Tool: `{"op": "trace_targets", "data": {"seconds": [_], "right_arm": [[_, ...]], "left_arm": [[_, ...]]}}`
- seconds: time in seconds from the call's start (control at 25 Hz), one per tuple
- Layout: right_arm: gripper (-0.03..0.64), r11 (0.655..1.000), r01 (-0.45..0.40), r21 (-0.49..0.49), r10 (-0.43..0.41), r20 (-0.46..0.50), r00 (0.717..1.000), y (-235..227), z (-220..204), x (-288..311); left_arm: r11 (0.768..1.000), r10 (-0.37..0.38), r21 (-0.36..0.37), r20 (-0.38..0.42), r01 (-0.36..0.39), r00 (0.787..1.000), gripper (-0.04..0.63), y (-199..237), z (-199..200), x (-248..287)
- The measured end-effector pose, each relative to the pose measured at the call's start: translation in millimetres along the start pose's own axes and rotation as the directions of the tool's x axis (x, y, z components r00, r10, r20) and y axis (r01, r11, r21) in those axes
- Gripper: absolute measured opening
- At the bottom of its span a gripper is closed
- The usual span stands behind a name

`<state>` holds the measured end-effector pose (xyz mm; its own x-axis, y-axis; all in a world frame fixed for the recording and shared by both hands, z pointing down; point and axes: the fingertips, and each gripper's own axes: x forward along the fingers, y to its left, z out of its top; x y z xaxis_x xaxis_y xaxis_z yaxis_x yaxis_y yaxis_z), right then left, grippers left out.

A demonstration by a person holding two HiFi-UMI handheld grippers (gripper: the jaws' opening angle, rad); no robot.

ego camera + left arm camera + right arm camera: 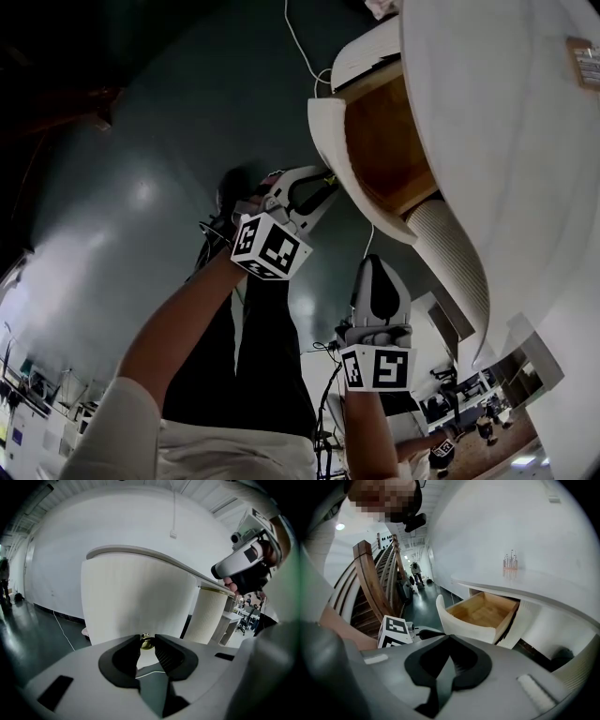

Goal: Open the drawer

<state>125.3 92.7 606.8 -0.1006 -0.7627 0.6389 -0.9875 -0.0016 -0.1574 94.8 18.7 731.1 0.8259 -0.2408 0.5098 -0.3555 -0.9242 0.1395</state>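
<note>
Drawer [485, 613] well out | left gripper [317, 190] clamped on brass knob [146, 642] | right gripper [449, 638] jaws together, empty | pull straight toward near side

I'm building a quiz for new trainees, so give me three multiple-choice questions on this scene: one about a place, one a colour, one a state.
1. Where are the left gripper's tips?
A at the drawer's front
B on the floor
C inside the drawer
2. What colour is the drawer's inside?
A blue
B brown wood
C black
3. How is the drawer?
A shut
B pulled out
C taken off

A: its jaws clamp the brass knob on the front.
B: bare wood shows inside.
B: it juts out, its inside open to view.
</note>
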Motion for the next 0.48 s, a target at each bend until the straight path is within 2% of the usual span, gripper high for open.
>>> {"op": "trace_targets", "data": {"seconds": [0.48], "right_arm": [[0.011,0.999,-0.042,-0.004,0.042,-0.012,0.999,42.4,-11.8,-19.2]], "left_arm": [[1.000,0.011,-0.007,-0.039,-0.011,0.999,0.100,-5.4,-29.6,-43.8]]}}
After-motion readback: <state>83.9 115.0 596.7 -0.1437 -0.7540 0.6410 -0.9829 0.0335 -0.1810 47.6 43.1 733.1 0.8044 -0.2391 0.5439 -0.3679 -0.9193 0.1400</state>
